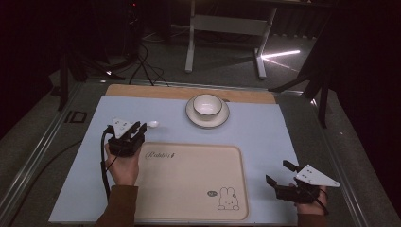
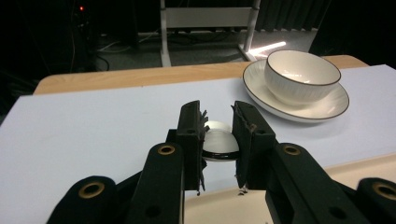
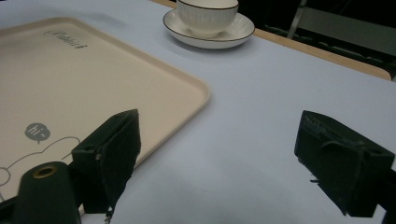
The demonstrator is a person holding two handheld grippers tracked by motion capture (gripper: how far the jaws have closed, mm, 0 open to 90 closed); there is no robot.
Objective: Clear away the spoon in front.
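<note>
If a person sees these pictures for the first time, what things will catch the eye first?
First the white bowl on its saucer, at the far edge of the pale blue mat. Then the beige tray with a rabbit drawing, nearer the person. At its far left corner the left gripper is shut on a white spoon; the right gripper rests open beside the tray.

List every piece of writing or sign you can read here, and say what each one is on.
"Rabbit": cursive lettering near the far left corner of the beige tray, seen in the high view; the mark after it is too blurred to read.
"hi": inside the grey speech bubble printed on the tray, beside the rabbit drawing.
The bowl, the plate and both grippers carry no readable text.
</note>
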